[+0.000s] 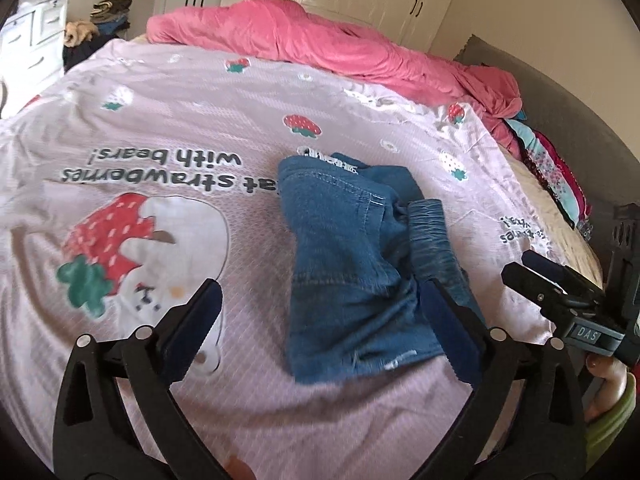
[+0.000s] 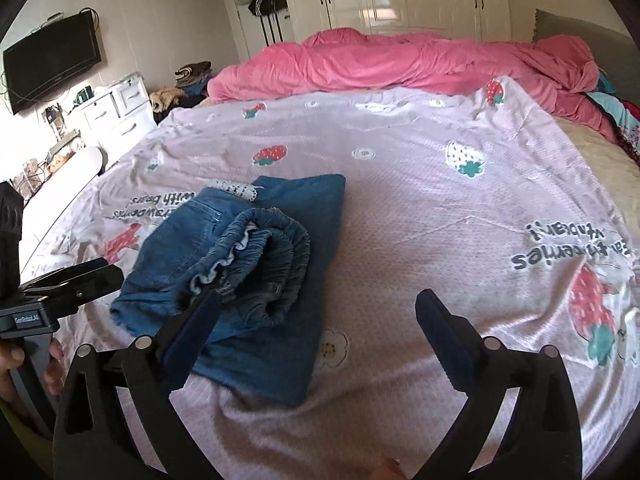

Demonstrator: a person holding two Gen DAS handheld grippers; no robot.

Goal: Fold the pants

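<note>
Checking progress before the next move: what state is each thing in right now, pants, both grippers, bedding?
pants: folded into a compact bundle on the bed, elastic waistband on top, not gripped.
left gripper: open, fingers either side of the bundle's near end.
right gripper: open, holding nothing.
strawberry blanket: spread fairly flat, lightly wrinkled.
pink duvet: bunched along the far side.

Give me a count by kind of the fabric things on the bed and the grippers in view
Blue pants, folded: 1
Pink blanket, bunched at the far side: 1
Strawberry-print sheet: 1
Grippers, both open and holding nothing: 2, left gripper and right gripper
Total: 5
</note>
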